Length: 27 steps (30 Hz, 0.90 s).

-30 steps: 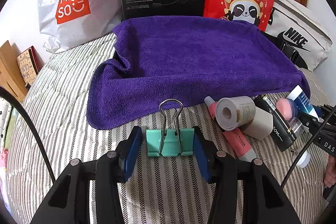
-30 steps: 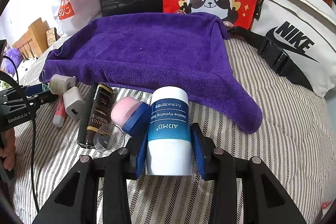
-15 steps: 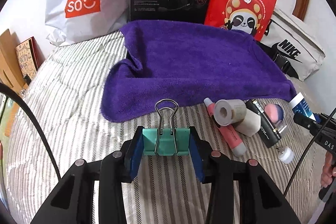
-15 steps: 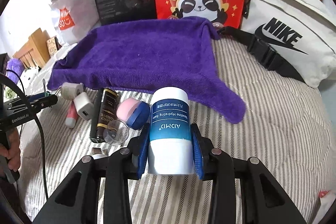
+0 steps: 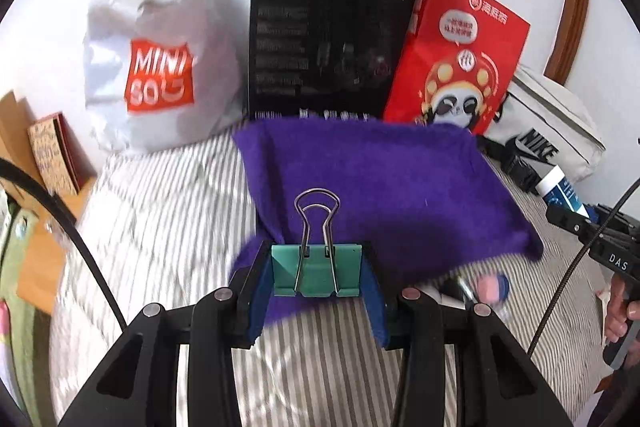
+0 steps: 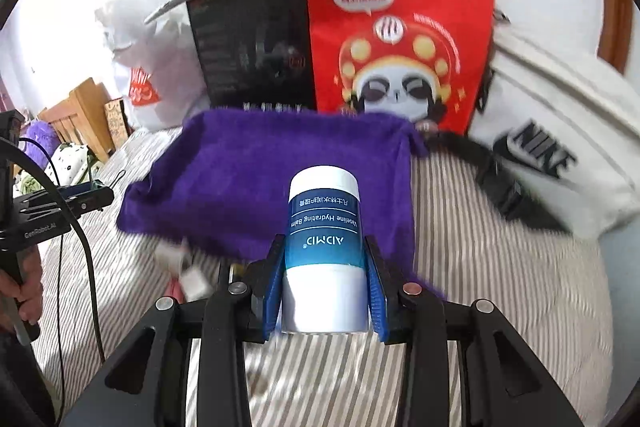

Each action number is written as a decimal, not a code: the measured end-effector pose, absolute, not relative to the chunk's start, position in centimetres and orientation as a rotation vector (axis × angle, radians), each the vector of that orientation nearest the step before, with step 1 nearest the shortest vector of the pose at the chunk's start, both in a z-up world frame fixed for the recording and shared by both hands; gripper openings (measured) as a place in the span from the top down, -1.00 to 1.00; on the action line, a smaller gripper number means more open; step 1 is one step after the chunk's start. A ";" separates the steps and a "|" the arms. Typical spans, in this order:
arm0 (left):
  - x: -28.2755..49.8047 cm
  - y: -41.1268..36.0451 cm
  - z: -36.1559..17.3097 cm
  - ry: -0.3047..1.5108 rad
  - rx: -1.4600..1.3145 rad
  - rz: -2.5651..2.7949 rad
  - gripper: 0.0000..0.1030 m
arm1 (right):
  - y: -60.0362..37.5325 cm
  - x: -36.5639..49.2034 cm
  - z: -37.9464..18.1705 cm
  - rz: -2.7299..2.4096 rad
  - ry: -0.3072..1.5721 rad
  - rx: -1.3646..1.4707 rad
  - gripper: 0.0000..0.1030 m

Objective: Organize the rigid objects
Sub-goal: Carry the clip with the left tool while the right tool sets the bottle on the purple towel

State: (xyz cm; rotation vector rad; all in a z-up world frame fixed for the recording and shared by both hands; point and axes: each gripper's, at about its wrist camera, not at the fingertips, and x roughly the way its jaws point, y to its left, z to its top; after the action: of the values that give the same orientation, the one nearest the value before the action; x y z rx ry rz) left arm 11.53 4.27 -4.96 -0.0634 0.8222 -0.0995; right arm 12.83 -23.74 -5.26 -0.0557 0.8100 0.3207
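Left wrist: teal metal binder clip [image 5: 316, 275] | right wrist: smooth cylindrical balm tube [image 6: 324, 255]

Striped bed [image 5: 168, 211]; purple towel [image 5: 372, 167], white shopping bag [image 5: 160, 67] on it

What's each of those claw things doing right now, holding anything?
Left gripper: its jaws have just closed further, shut on the green binder clip.
Right gripper: shut on the balm tube.
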 end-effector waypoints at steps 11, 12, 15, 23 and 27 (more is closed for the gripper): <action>20.0 3.8 -3.6 0.811 -0.069 -0.101 0.24 | -22.1 22.0 -3.2 0.333 0.775 -0.055 0.29; 20.5 3.8 -3.8 0.813 -0.069 -0.097 0.24 | -22.0 22.7 -3.4 0.332 0.779 -0.054 0.29; 22.0 3.9 -4.2 0.822 -0.085 -0.093 0.24 | -22.1 24.6 -4.4 0.321 0.798 -0.046 0.29; 24.0 4.1 -5.8 0.849 -0.087 -0.091 0.24 | -21.7 27.5 -7.7 0.309 0.863 -0.068 0.29; 24.3 4.7 -6.9 0.883 -0.102 -0.080 0.24 | -21.4 28.2 -9.5 0.310 0.904 -0.074 0.29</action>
State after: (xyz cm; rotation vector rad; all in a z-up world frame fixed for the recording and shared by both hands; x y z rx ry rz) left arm 24.28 4.68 -6.86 -0.1017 0.8829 -0.0799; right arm 28.24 -21.36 -9.49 -0.0737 0.9042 0.3103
